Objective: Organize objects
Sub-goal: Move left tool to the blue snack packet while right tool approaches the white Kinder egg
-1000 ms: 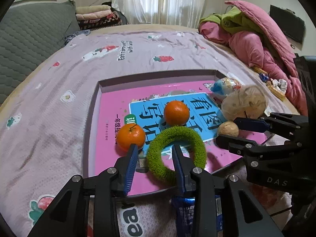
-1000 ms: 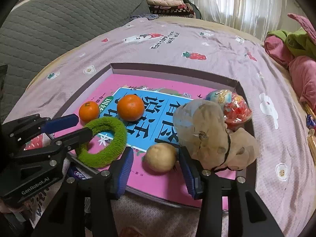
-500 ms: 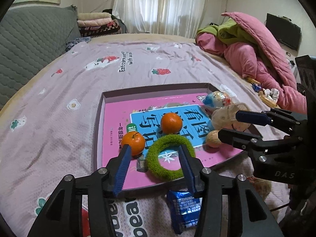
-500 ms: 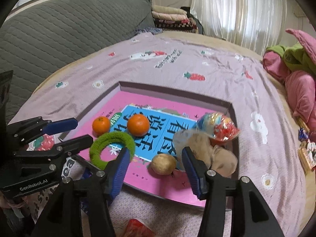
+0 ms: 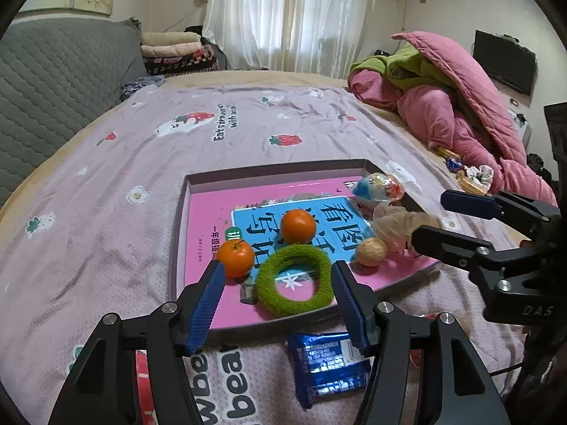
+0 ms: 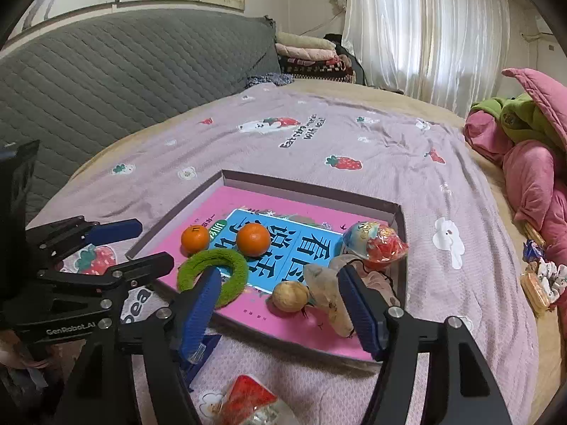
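A shallow box lid point(image 5: 179, 233) point(image 6: 312, 187) lies on the bed, lined with a pink and blue book. In it lie two oranges point(image 5: 235, 259) point(image 5: 298, 226), a green fuzzy ring point(image 5: 295, 285) point(image 6: 214, 273), a walnut point(image 5: 371, 251) point(image 6: 290, 296), a beige soft toy point(image 5: 397, 223) point(image 6: 329, 294) and a wrapped candy ball point(image 5: 378, 187) point(image 6: 375, 244). My left gripper point(image 5: 276, 304) is open and empty, above the lid's near edge. My right gripper point(image 6: 280, 304) is open and empty, near the walnut.
A blue snack packet point(image 5: 327, 363) and a red packet point(image 6: 248, 402) lie on the purple sheet in front of the lid. Pink and green bedding point(image 5: 453, 106) is heaped at the right. More sweets point(image 6: 535, 283) lie by it. A grey headboard point(image 6: 124, 81) runs along the left.
Both grippers have drawn back and up from the lid and opened wider. The objects in the lid have stayed in place.
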Tool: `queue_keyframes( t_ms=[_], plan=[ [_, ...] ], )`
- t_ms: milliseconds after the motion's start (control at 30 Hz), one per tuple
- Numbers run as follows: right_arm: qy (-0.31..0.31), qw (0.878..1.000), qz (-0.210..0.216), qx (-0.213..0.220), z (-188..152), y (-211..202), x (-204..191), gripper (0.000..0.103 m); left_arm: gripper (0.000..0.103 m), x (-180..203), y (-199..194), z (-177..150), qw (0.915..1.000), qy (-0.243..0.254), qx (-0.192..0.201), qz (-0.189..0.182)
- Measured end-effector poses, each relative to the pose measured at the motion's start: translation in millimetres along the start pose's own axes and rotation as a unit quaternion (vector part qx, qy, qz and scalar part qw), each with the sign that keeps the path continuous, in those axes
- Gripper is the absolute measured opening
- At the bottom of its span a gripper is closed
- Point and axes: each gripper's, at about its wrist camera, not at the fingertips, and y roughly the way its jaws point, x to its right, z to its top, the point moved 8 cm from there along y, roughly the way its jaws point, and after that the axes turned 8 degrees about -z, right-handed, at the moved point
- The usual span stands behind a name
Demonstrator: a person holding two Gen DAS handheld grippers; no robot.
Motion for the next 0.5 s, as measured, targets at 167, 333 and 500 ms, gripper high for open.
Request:
queue_keyframes(
  t_ms=[167, 333, 500],
  plan=[
    [0.006, 1.0, 0.01, 0.012, -7, -14, 4, 0.073, 0.067, 6, -7, -2, 1.0, 0.002, 0.005, 0.001],
    [0.012, 1.0, 0.013, 0.015, -21, -24, 10, 0.076, 0.068, 13, -13, -7, 1.0, 0.004, 0.008, 0.0],
    [0.017, 1.0, 0.015, 0.013, -34, -31, 15, 0.076, 0.069, 18, -14, -17, 1.0, 0.001, 0.001, -0.005]
  ],
)
